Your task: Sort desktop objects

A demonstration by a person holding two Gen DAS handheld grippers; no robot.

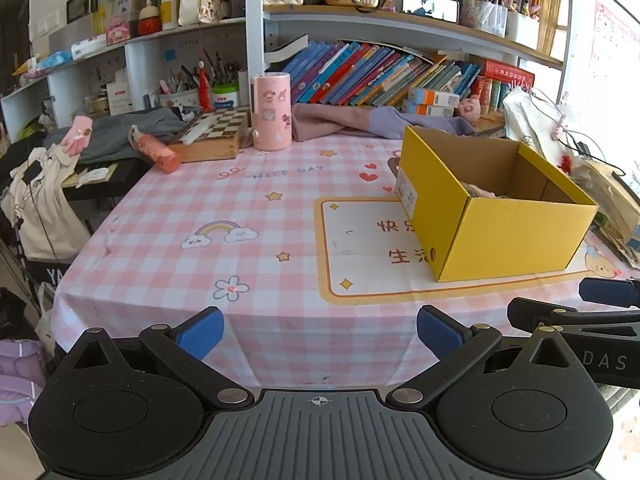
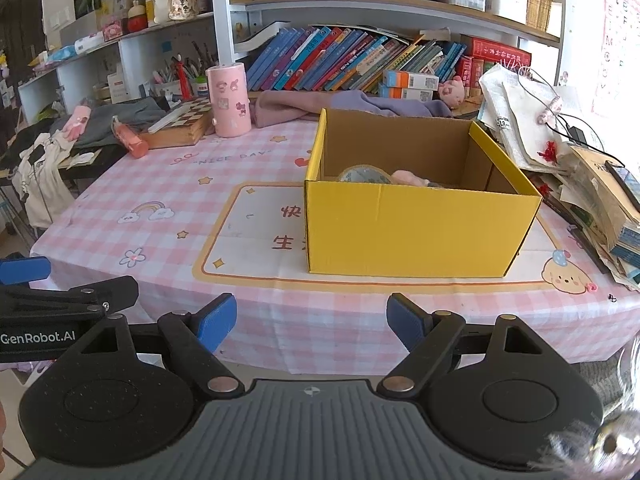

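Left claw (image 1: pixel 320 330), right claw (image 2: pixel 312 322) wide, empty | yellow box (image 2: pixel 416 232) ahead on tablecloth (image 2: pixel 160 184)

The yellow box (image 2: pixel 416 232) is corrugated cardboard, smooth and matt outside, raw brown inside. It sits on a pink checked tablecloth (image 2: pixel 168 184) that looks like thin printed plastic sheet, faintly creased with a soft sheen. Behind it, the chessboard case (image 1: pixel 212 136) is varnished wood, the pink cylinder (image 1: pixel 271 111) looks smooth matt plastic, and the purple cloth (image 2: pixel 304 108) lies soft and rumpled.
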